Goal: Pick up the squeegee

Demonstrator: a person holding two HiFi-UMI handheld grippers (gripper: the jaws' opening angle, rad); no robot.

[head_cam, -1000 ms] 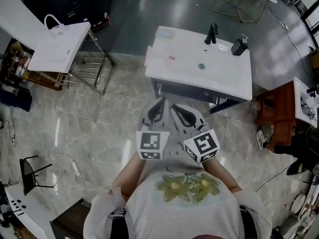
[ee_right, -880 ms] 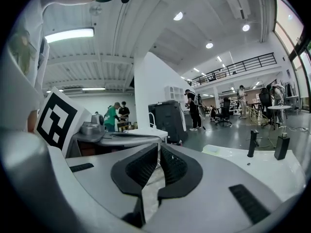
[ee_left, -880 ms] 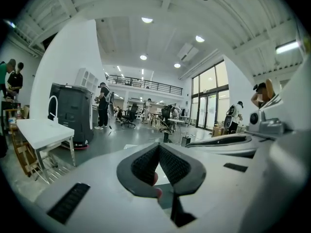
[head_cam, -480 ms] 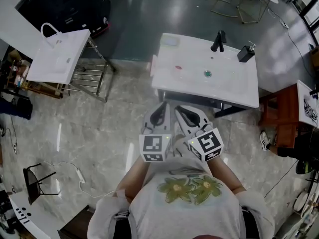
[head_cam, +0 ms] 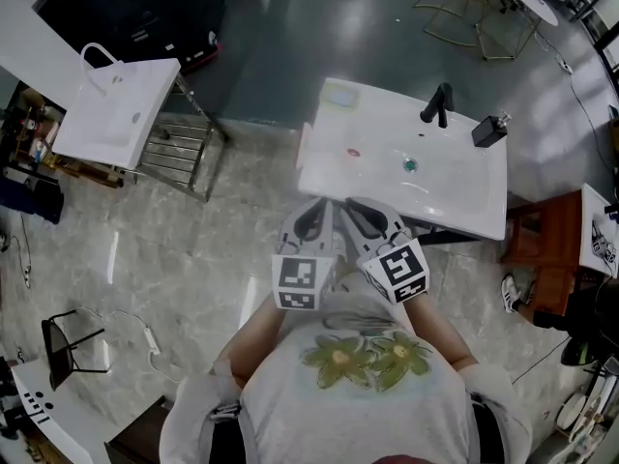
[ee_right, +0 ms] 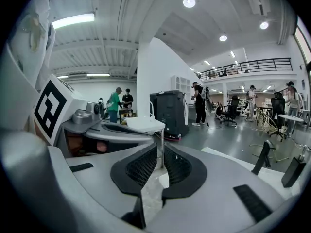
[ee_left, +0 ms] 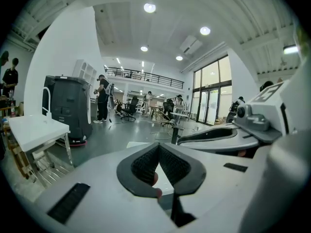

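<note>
A white washbasin [head_cam: 387,187] on a dark stand lies just ahead of both grippers in the head view. On it are a black tap [head_cam: 440,104], a black soap pump [head_cam: 488,130], a green drain [head_cam: 411,165], a small red spot [head_cam: 353,151] and a pale pad [head_cam: 340,95]. A pale flat piece [head_cam: 305,145] hangs at its left edge; I cannot tell if it is the squeegee. My left gripper [head_cam: 316,203] [ee_left: 158,147] and right gripper [head_cam: 350,205] [ee_right: 161,152] are side by side at chest height, both shut and empty, short of the basin's near edge.
A second white basin [head_cam: 106,114] on a metal frame stands at the left, with a dark machine [head_cam: 126,8] behind it. A brown wooden stand [head_cam: 542,240] is at the right. A cable and black stool [head_cam: 68,341] lie on the marble floor at lower left. People stand far off.
The washbasin has shifted right and lower in the head view and sits closer to the grippers. Both grippers keep their pose against the chest.
</note>
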